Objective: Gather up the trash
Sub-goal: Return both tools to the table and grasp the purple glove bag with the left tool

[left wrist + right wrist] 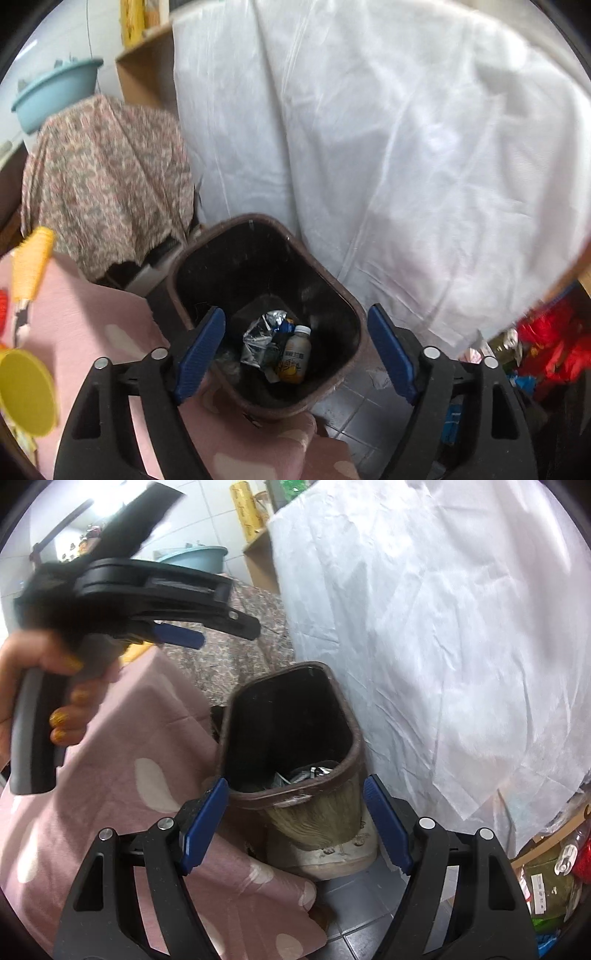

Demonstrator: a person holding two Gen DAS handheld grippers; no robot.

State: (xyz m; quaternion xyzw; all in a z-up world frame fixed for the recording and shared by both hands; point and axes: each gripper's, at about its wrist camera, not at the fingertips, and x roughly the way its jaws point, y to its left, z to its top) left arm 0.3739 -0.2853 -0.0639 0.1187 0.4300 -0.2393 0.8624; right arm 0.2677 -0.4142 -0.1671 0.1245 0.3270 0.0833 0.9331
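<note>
Brown bin (207, 243) stands on grey tiled floor (354, 413) beside white sheet (406, 147).

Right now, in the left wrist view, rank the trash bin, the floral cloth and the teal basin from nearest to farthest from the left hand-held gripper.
1. Trash bin: directly ahead of the left hand-held gripper, whose open jaws frame it, bottle and foil wrapper inside.
2. Floral cloth: draped beyond the bin, to the left.
3. Teal basin: farthest, upper left, behind the cloth.
</note>
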